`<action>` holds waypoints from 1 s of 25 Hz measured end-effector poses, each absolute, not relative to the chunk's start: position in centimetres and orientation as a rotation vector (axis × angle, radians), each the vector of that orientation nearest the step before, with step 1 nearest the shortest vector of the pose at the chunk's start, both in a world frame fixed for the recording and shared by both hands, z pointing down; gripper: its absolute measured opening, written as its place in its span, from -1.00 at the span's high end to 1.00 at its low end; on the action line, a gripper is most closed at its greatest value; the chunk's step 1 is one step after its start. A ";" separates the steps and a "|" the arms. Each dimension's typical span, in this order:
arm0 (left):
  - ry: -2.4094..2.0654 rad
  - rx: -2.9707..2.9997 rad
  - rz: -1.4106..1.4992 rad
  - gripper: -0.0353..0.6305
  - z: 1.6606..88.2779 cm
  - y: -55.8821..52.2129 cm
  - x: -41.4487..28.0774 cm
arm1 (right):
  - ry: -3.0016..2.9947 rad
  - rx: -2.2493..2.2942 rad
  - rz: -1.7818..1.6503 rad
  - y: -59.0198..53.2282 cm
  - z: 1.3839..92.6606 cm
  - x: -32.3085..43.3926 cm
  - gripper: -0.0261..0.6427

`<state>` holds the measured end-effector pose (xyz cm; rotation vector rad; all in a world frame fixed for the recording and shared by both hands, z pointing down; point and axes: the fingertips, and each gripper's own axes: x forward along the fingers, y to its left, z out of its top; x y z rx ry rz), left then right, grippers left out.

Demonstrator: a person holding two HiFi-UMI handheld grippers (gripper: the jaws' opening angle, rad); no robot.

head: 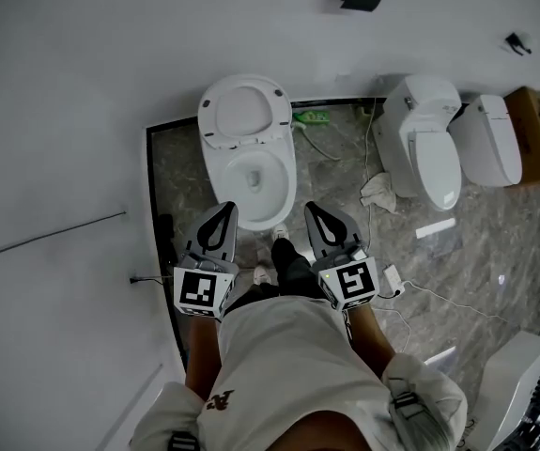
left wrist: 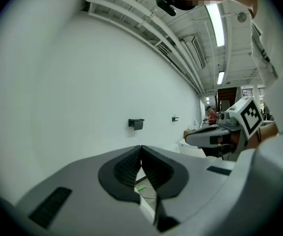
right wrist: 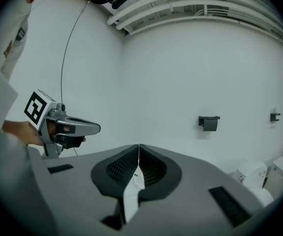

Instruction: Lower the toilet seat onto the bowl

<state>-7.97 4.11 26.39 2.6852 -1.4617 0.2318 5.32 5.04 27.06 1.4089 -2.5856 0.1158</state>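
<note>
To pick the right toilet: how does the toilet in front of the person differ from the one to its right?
The front toilet has its seat raised and its bowl open; the right toilet is shut by its lid. The front toilet stands directly ahead of the person; the right toilet stands aside. Both are white.

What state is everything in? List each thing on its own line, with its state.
White oval toilet seat: raised, off the bowl.
White ceramic toilet bowl: uncovered.
Left hand-held gripper: shut, empty.
Right hand-held gripper: shut, empty.
Neighbouring white toilet: lid down.
</note>
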 end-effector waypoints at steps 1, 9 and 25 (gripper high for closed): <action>-1.466 2.679 0.238 0.82 26.6 3.3 -7.9 | -2.586 1.400 0.122 4.1 27.3 5.4 0.86; -1.498 2.619 0.261 0.82 28.0 -3.1 -7.4 | -2.597 1.311 0.153 -3.0 28.5 5.5 0.85; -1.591 2.510 0.344 0.82 32.3 -14.1 -6.7 | -2.629 1.117 0.223 -14.6 33.5 4.7 0.85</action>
